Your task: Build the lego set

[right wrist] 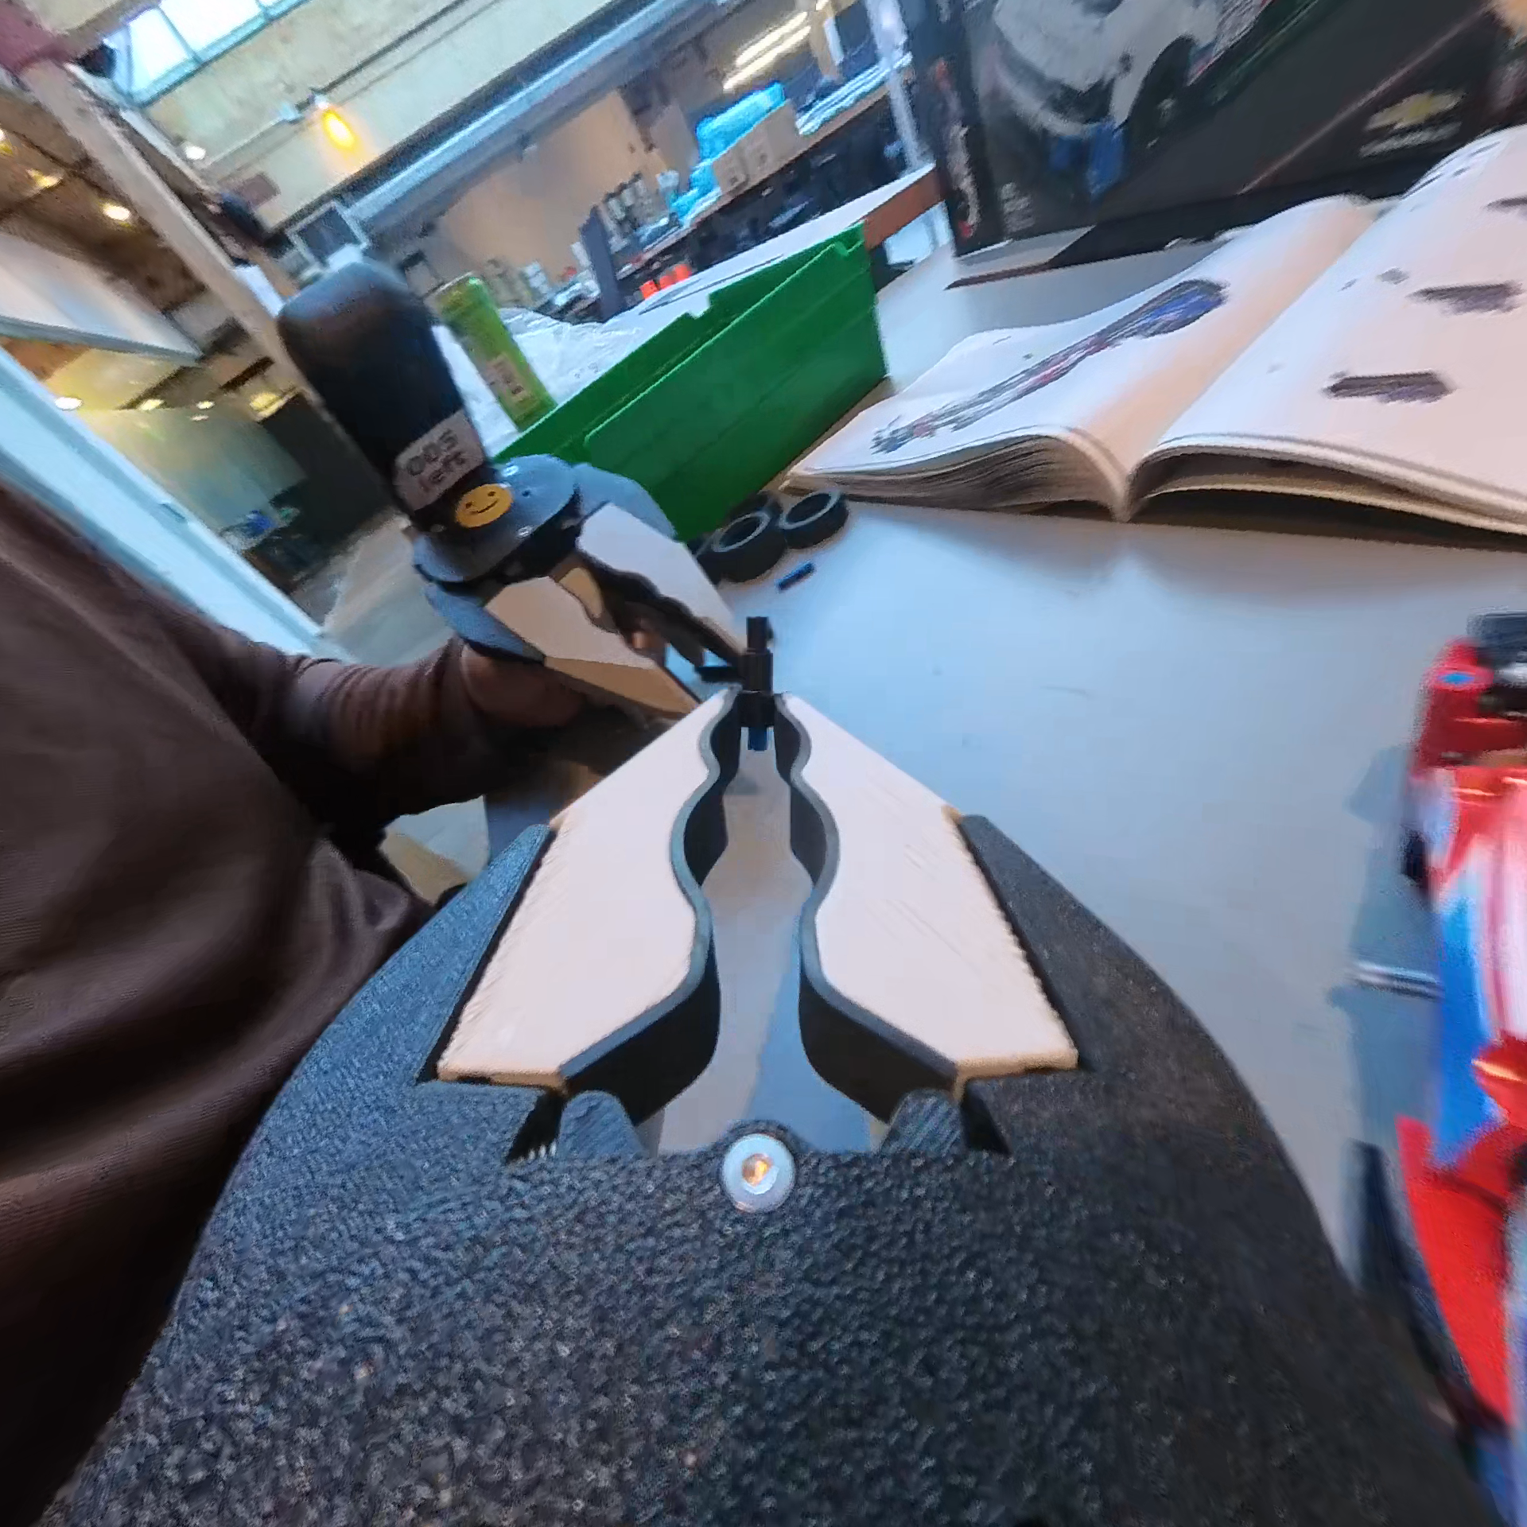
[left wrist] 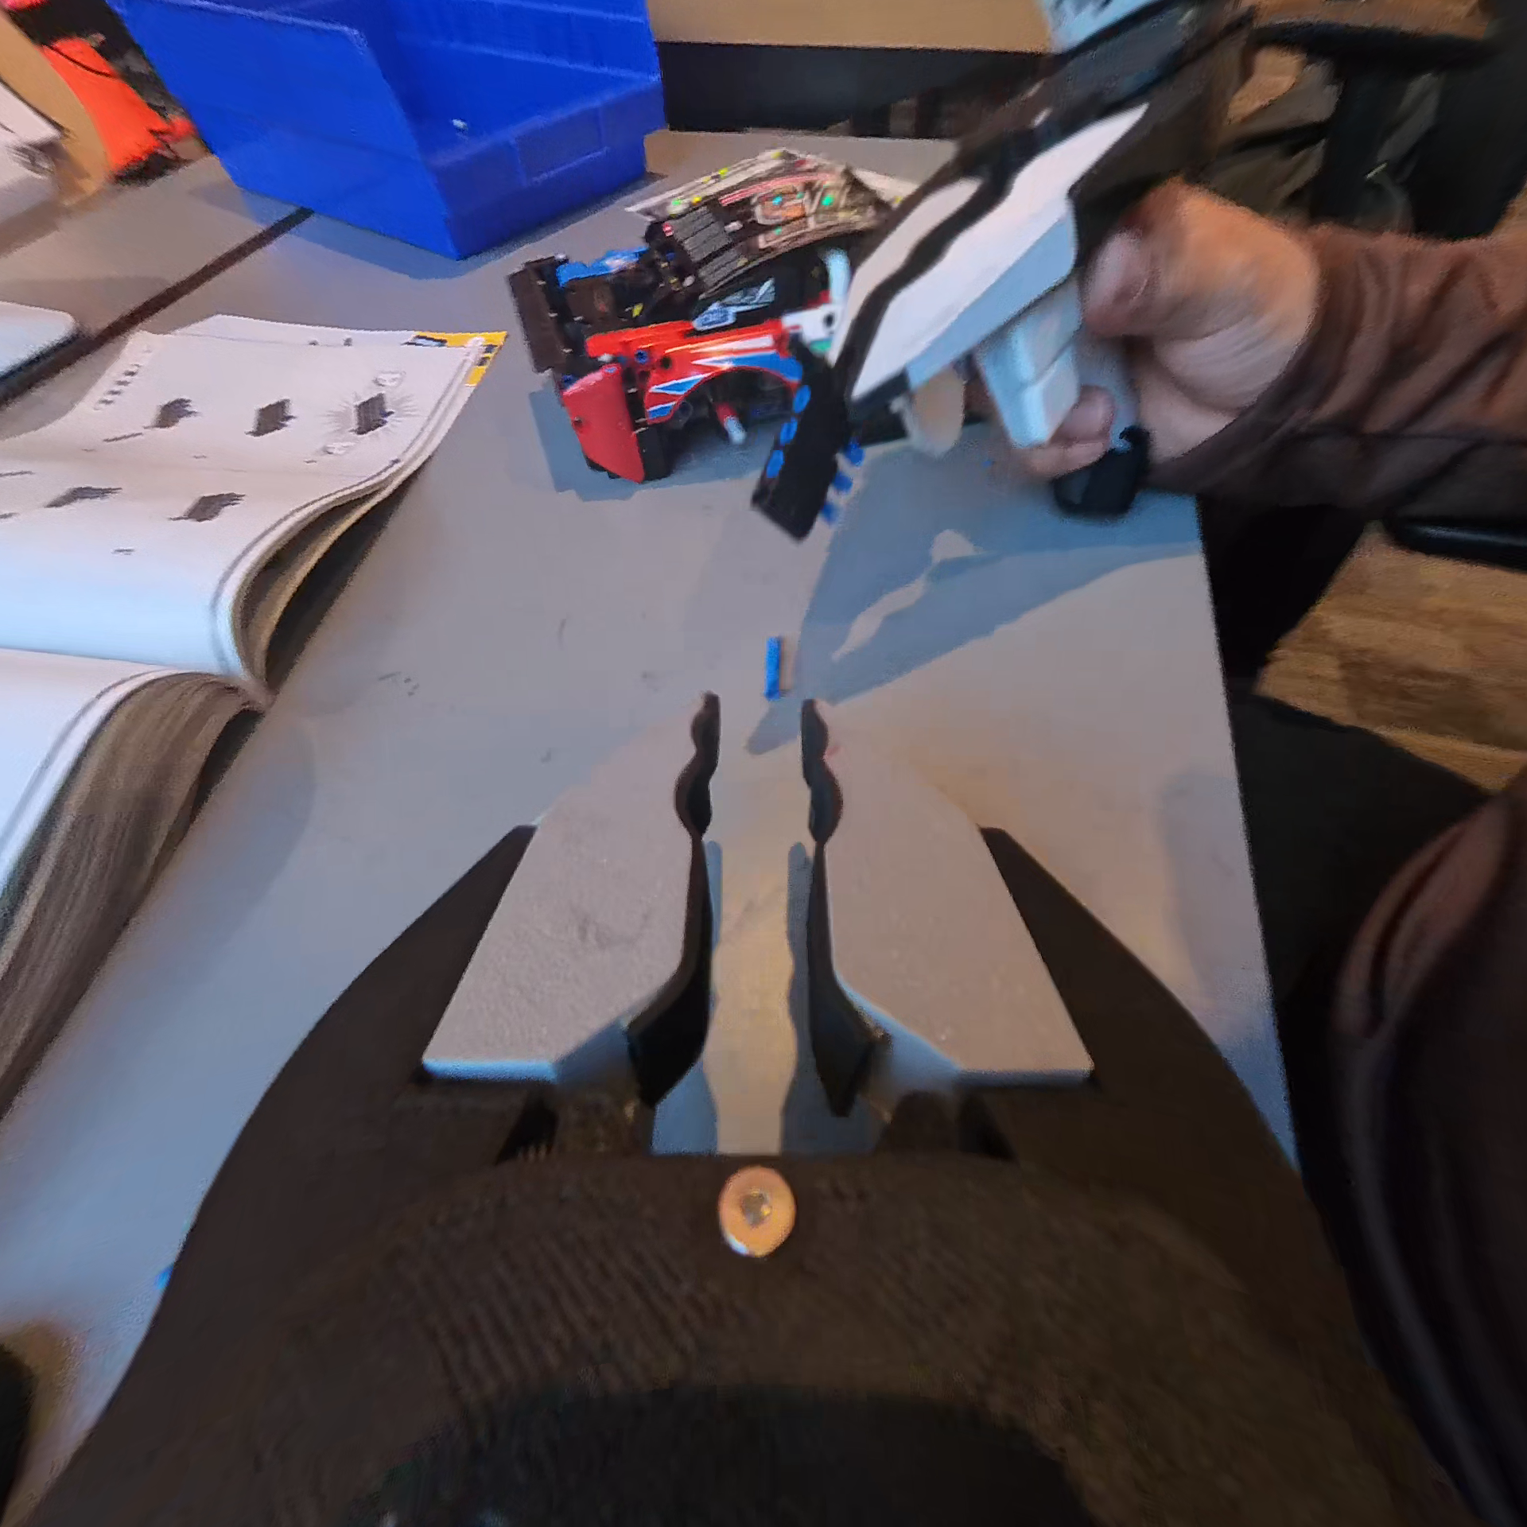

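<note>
My left gripper is open and empty, low over the grey table. A small blue pin lies on the table just ahead of its tips. My right gripper is shut on a black Lego beam with blue pins and holds it in the air. In the left wrist view that beam hangs from the right gripper, above the table and right of the red, blue and black Lego car. The car also shows blurred in the right wrist view. The left gripper shows there beyond the beam.
An open instruction book lies at the left and shows in the right wrist view. A blue bin stands at the back. A green bin, black tyres, a blue pin. The table's edge runs at the right. The gap from one gripper's tips to the other's is roughly 7 cm.
</note>
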Action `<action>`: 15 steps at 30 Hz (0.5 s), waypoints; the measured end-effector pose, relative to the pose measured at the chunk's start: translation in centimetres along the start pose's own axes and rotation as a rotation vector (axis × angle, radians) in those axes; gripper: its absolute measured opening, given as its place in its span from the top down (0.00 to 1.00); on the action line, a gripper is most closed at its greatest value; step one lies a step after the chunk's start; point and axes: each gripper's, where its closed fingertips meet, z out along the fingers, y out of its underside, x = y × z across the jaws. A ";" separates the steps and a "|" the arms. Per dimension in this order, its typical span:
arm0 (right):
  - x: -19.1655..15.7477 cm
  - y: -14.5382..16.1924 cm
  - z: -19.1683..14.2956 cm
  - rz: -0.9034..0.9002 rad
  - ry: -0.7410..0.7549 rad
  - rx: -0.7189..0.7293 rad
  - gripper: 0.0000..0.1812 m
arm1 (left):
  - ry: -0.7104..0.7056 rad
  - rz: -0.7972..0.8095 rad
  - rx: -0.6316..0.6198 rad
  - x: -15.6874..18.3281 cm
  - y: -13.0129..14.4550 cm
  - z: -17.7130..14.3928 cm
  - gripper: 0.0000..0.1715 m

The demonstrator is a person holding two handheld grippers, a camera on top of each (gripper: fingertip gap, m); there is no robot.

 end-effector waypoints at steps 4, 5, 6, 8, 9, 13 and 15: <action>-0.5 0.4 1.3 -0.027 -0.027 -0.047 0.96 | 0.211 -0.165 0.026 1.4 -1.0 0.9 0.86; -0.7 0.5 1.4 -0.053 -0.033 -0.059 0.96 | 0.264 -0.210 0.028 1.5 -1.2 0.9 0.84; -1.0 0.7 1.5 -0.074 -0.046 -0.076 0.96 | 0.326 -0.256 0.035 1.7 -1.4 0.9 0.84; -1.9 1.0 1.8 -0.107 -0.086 -0.098 0.96 | 0.473 -0.351 0.063 2.4 -2.2 0.4 0.82; -2.3 1.1 1.9 -0.124 -0.092 -0.096 0.96 | 0.538 -0.396 0.078 2.7 -2.7 0.2 0.82; -3.2 1.2 2.1 -0.137 -0.119 -0.090 0.96 | 0.672 -0.458 0.110 3.5 -3.7 -0.1 0.88; -3.7 1.1 2.1 -0.113 -0.137 -0.072 0.96 | 0.666 -0.424 0.099 3.7 -3.5 0.1 0.95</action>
